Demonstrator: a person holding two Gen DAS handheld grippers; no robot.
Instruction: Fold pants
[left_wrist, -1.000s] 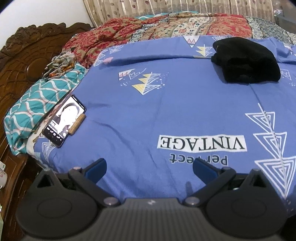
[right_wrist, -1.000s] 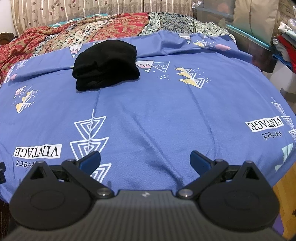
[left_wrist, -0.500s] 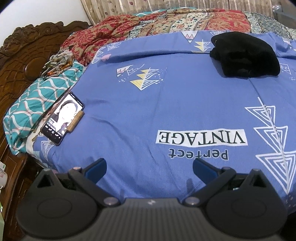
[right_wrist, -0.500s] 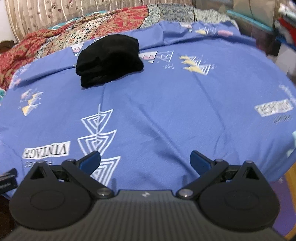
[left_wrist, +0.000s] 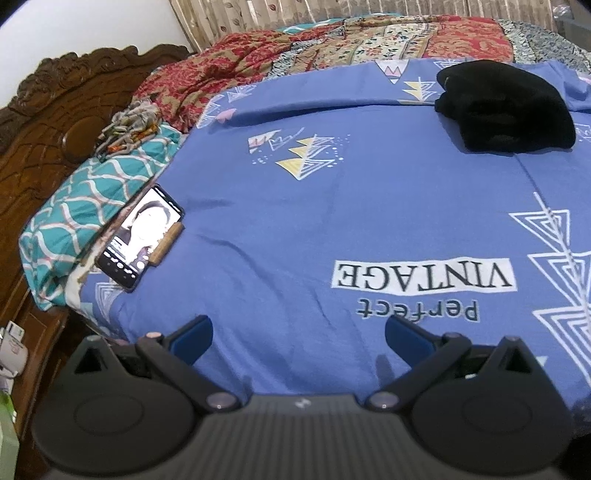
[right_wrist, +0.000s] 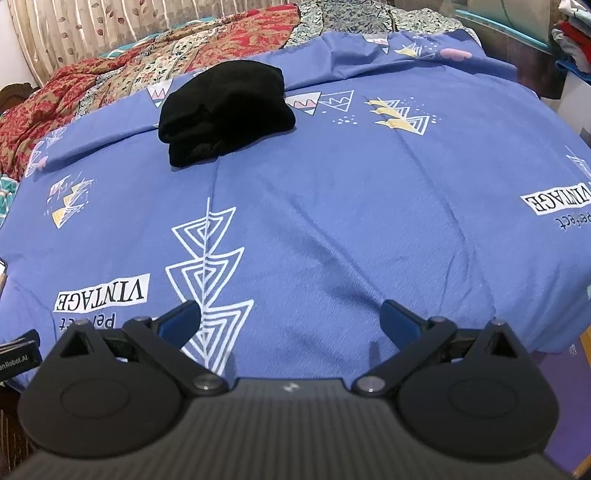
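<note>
Black pants (left_wrist: 506, 107) lie in a compact folded bundle on the far part of a blue printed bedsheet (left_wrist: 369, 206). In the right wrist view the pants (right_wrist: 225, 114) sit far and left of centre on the sheet (right_wrist: 351, 206). My left gripper (left_wrist: 298, 336) is open and empty, low over the sheet's near edge, far from the pants. My right gripper (right_wrist: 290, 320) is also open and empty over the near edge, well short of the pants.
A phone (left_wrist: 142, 236) with a lit screen leans on a teal patterned pillow (left_wrist: 88, 214) at the left. A carved wooden headboard (left_wrist: 44, 129) stands beyond it. A red patterned blanket (left_wrist: 332, 44) lies at the back. Stacked clothes (right_wrist: 572, 33) stand at the right.
Both grippers stayed open and empty. The right wrist view swung so the pants sit nearer its centre. The left view shifted only slightly.
</note>
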